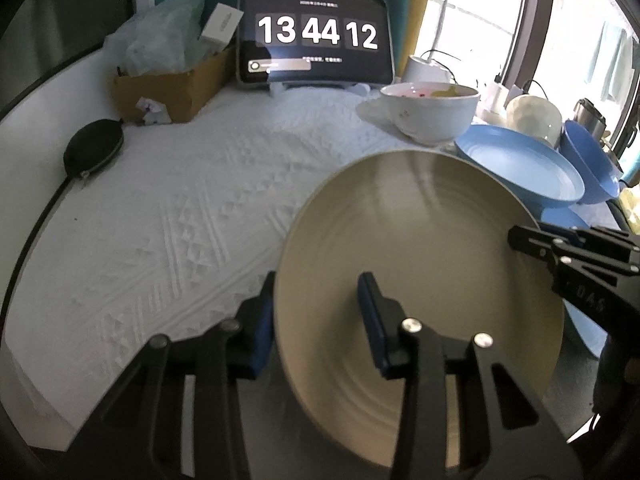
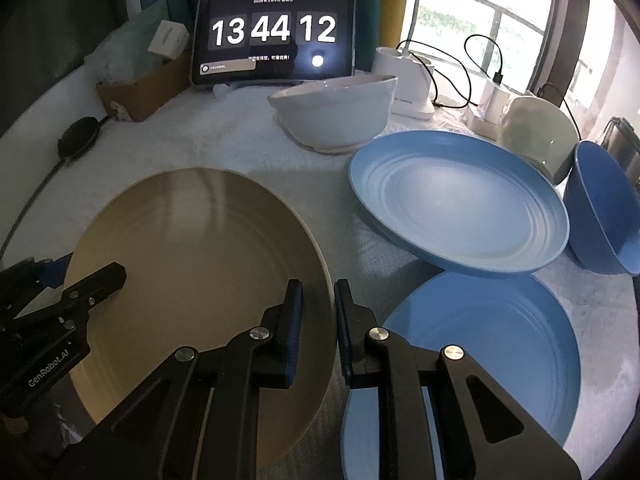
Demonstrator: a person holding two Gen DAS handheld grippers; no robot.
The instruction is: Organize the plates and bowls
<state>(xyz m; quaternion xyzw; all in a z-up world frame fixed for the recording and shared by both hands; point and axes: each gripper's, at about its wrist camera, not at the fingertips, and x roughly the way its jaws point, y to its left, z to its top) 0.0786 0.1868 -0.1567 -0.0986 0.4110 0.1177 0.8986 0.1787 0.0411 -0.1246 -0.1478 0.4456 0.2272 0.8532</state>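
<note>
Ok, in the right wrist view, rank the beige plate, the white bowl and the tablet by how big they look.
1. beige plate, though it sits nearest the camera
2. white bowl and tablet look alike, so I won't rank them

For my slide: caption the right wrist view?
Both grippers' jaws clamp the beige plate at opposite rims, blue plates beside it.

A dark tablet screen (image 2: 273, 36) showing white clock digits stands upright at the back of the white quilted cloth (image 1: 168, 216) that covers the surface. To its left sits an open brown cardboard box (image 1: 168, 88) stuffed with crumpled clear plastic (image 1: 160, 36) and a small white carton (image 1: 222, 24), with a black oval zip pouch (image 1: 93, 148) near it. To the tablet's right, a white charging stand (image 2: 404, 76) with black cables (image 2: 452, 68) sits before the bright window (image 2: 480, 12).
</note>
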